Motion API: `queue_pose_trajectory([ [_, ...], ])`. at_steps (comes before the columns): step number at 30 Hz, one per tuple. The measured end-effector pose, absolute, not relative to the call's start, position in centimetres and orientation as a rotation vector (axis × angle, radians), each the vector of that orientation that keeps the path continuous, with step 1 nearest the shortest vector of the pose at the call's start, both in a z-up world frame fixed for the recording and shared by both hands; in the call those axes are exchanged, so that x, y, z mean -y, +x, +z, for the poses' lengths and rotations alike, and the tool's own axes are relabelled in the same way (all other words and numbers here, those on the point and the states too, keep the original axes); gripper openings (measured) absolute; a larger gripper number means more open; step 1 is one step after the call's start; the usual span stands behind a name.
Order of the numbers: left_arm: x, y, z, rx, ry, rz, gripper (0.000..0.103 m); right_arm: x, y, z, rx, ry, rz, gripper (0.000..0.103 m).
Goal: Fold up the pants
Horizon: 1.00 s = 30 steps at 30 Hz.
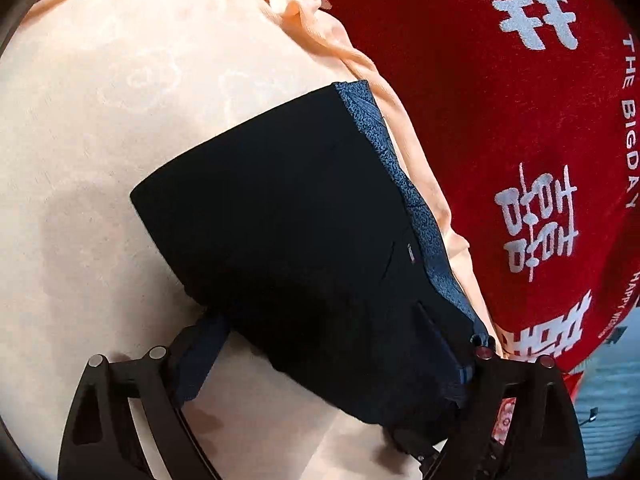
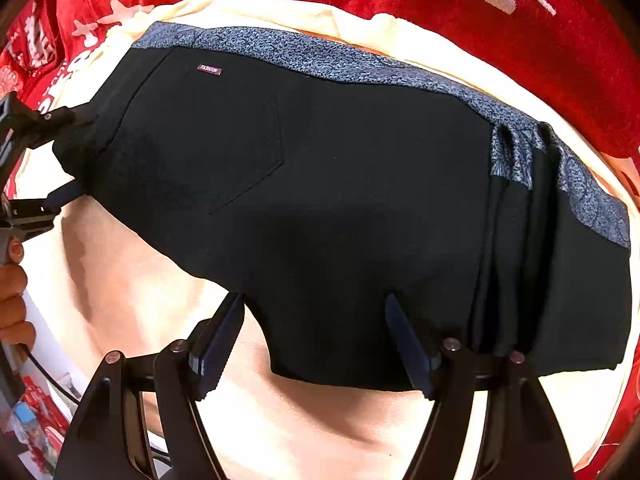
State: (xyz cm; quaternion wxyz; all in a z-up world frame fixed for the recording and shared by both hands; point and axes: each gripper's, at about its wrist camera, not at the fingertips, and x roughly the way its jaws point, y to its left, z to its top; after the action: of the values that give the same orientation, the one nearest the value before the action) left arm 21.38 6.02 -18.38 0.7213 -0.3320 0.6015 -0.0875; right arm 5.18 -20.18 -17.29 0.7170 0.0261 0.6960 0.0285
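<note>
The black pants are found folded into a compact stack on a peach cloth spread over a red embroidered blanket. The folding is judged near its end, at release. The left gripper is seen with jaws spread wide, the stack's end lying between them but not pinched. The right gripper has its jaws apart astride the near edge, gripping nothing. Withdrawal without dragging layers is called for next. A blue patterned waistband lies along the far edge; loose pleats bunch beyond the right-hand jaw.
</note>
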Motion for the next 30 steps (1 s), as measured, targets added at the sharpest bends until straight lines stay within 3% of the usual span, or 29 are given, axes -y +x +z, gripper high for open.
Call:
queue_pose_trajectory([
  [16,-3.4,23.4,-18.2,-1.263,-0.688,-0.101,0.101,21.9,5.0,-16.4,-1.536,0.095,0.1,0.076],
  [17,-3.1,23.4,-18.1,-1.272,-0.658,-0.082,0.096,22.1,5.1,-16.3,-1.536,0.105,0.106,0.076],
  [19,-2.5,23.6,-17.6,-1.294,-0.544,-0.016,0.068,22.6,5.2,-15.8,-1.539,0.124,0.116,0.076],
  [20,-2.1,23.7,-17.4,-1.306,-0.454,0.019,0.046,22.9,5.3,-15.5,-1.538,0.131,0.115,0.076],
  [24,-0.3,23.6,-16.3,-1.278,-0.262,0.002,0.036,24.9,6.7,-12.6,-1.501,0.176,0.109,0.076],
  [30,5.8,20.4,-14.2,-1.077,0.263,-0.073,0.035,27.1,12.2,-8.8,-1.481,0.317,0.188,0.076],
])
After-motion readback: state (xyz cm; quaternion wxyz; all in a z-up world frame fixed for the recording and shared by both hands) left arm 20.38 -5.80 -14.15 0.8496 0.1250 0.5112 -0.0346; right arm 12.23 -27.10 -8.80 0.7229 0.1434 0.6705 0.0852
